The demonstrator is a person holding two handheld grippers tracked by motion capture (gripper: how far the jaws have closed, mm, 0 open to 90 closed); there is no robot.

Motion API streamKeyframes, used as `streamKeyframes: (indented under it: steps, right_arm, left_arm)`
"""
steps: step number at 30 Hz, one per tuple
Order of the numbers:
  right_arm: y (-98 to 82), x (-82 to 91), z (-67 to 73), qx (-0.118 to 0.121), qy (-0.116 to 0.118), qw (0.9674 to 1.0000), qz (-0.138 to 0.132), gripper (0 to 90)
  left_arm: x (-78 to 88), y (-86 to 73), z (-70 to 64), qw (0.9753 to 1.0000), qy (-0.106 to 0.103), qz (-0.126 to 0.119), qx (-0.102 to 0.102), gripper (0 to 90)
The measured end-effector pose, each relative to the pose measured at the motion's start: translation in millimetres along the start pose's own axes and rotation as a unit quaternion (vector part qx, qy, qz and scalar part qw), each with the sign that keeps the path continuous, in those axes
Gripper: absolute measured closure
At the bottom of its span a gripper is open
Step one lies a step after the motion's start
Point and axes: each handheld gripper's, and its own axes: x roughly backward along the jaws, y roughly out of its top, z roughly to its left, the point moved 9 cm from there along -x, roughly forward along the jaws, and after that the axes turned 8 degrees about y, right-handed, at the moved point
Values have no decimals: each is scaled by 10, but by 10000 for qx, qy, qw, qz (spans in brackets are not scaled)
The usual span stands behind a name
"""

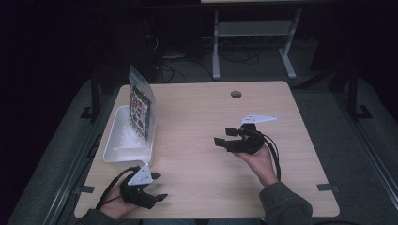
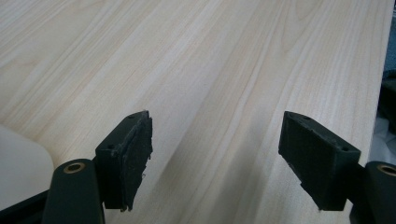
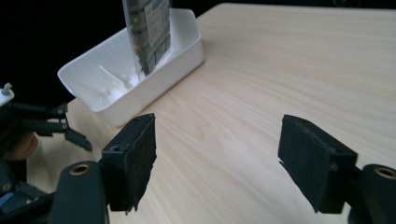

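The left claw (image 1: 157,186) sits low at the near left corner of the surface (image 1: 206,122), gripped by the left hand (image 1: 115,206), its jaws spread wide with nothing between them and pointing toward the middle. The right claw (image 1: 224,136) is held out over the right half of the surface by the right hand (image 1: 258,161), forearm and sleeve rising from the near edge. Its jaws stand wide apart and empty, pointing left.
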Motion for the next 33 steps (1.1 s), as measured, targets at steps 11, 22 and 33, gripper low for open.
streamKeyframes:
  steps: [11,22,33]
  right_arm:
    - [-170,239,-75,-135,-16,9999,45,269]
    - [-433,501,-143,-196,-141,9997,70,257]
    - [-670,668,-169,-261,-201,9994,112,253]
  left_arm:
    - [-1,6,2,10000,-3,-16,3,253]
    - [1,14,-2,10000,-13,-40,-7,253]
    - [-5,17,-7,10000,-15,-49,-15,253]
